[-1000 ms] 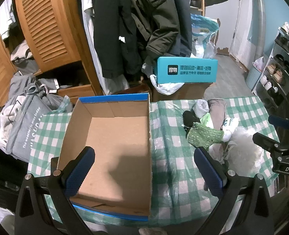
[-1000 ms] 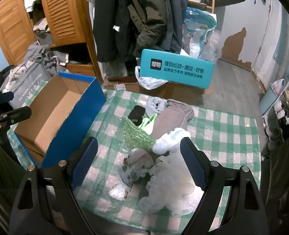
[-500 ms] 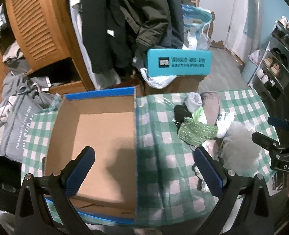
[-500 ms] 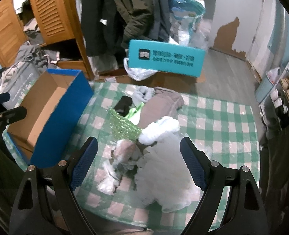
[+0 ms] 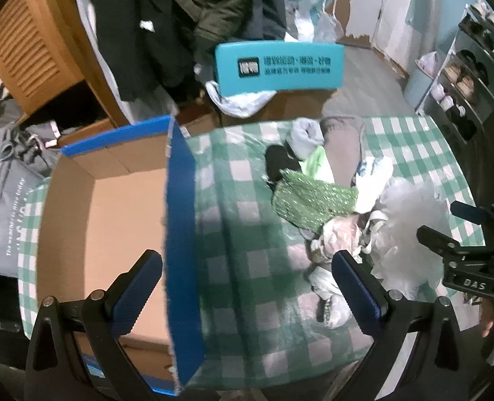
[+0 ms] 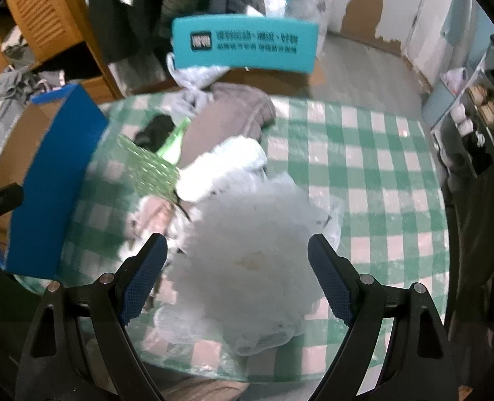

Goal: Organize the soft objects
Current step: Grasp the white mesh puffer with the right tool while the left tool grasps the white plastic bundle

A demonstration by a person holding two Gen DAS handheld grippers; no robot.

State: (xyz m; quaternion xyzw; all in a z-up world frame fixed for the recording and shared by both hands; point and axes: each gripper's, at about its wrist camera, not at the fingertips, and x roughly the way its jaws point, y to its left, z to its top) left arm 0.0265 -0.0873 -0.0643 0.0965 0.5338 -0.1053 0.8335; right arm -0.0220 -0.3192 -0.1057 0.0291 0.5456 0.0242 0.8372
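An open cardboard box with blue outer walls stands on the left of the green checked tablecloth. A heap of soft things lies to its right: a white fluffy wad, a green sparkly cloth, a white fuzzy sock, a grey-brown garment, a black piece. My left gripper is open over the box's right wall. My right gripper is open, its jaws astride the white wad just above it.
A teal box stands beyond the table's far edge, with a white plastic bag under it. Hanging coats and a wooden wardrobe are behind. A shoe rack stands at the right. Grey clothes lie at the left.
Both grippers have moved right and forward. The right gripper has dropped closer to the white fluffy wad, which now fills the space between its fingers. Both stay open.
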